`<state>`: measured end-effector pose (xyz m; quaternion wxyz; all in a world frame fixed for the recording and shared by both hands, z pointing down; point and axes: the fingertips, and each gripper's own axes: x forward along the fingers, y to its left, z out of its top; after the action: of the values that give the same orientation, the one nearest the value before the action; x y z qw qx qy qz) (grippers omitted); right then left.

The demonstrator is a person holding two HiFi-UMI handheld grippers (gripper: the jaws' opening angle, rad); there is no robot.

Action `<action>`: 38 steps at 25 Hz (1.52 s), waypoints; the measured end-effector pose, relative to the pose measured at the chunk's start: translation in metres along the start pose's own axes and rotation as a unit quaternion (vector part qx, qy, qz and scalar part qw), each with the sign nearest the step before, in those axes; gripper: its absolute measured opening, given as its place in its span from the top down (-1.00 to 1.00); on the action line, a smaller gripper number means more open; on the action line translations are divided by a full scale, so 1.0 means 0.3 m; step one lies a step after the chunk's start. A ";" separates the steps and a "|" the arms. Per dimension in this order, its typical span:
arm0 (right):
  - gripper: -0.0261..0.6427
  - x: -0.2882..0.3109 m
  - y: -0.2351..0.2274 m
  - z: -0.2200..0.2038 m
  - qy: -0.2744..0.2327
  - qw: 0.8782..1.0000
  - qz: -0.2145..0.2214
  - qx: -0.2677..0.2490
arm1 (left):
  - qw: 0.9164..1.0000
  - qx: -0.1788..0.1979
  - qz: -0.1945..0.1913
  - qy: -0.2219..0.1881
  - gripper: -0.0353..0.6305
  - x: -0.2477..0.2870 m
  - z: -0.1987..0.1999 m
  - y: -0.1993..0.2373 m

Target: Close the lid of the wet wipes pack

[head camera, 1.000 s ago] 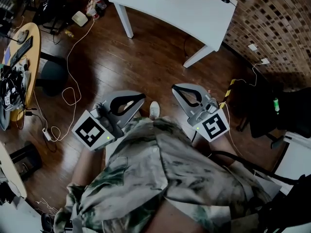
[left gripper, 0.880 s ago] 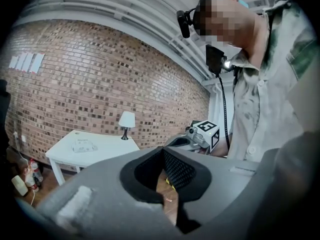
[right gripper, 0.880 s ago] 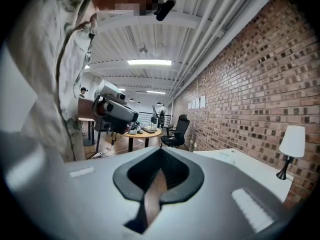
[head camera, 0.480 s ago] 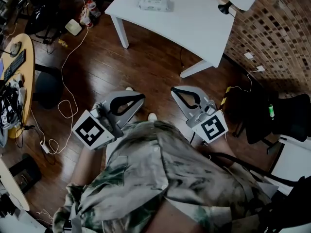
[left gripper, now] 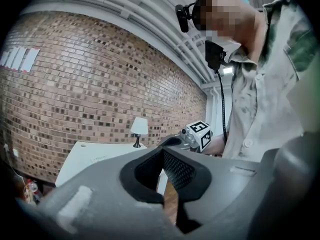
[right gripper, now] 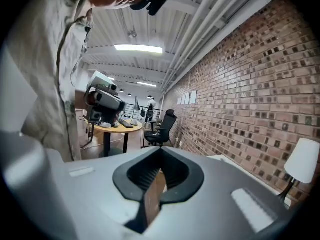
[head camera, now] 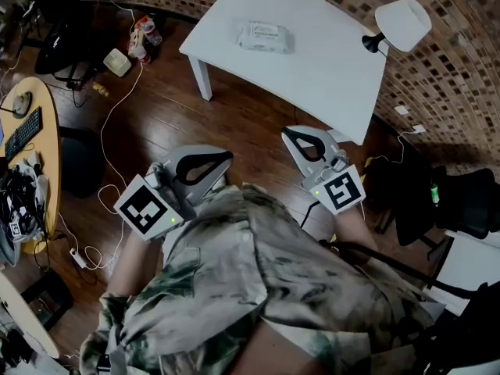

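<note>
Brick walls flank a white counter [head camera: 328, 61] where the wet wipes pack [head camera: 266, 36] lies at twelve o'clock, long axis nine-to-three, well apart from both grippers, jaws together and empty, with the right gripper [head camera: 287, 133] nearer than the left gripper [head camera: 226, 157].

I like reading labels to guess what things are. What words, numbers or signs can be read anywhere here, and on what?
No text here reads clearly.
Wet wipes pack on the white table: print on top, too small to read.
Marker cubes on the left gripper and right gripper: black-and-white square patterns, not words.
Sheets on the brick wall: too small to read.
</note>
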<state>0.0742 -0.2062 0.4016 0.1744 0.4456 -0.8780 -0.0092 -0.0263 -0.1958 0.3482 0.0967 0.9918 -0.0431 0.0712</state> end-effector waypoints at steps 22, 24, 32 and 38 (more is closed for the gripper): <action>0.91 0.560 -0.550 -0.304 0.077 0.995 0.041 -0.050 | 0.994 -0.013 0.107 -0.003 0.90 0.036 0.086 0.520; 0.91 0.606 -0.609 -0.357 0.085 0.993 0.051 -0.060 | 0.993 -0.011 0.115 -0.003 0.90 0.074 0.100 0.558; 0.91 0.758 -0.748 -0.546 0.137 0.983 0.096 -0.072 | 0.988 -0.019 0.151 -0.007 0.90 0.174 0.124 0.669; 0.91 0.837 -0.778 -0.639 0.159 0.975 0.130 -0.084 | 0.982 -0.033 0.185 0.001 0.90 0.188 0.114 0.725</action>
<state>0.1804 -0.5174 0.6165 0.3480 0.3077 -0.8855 0.0111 0.0124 -0.4194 0.3638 0.1143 0.9631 -0.2277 0.0870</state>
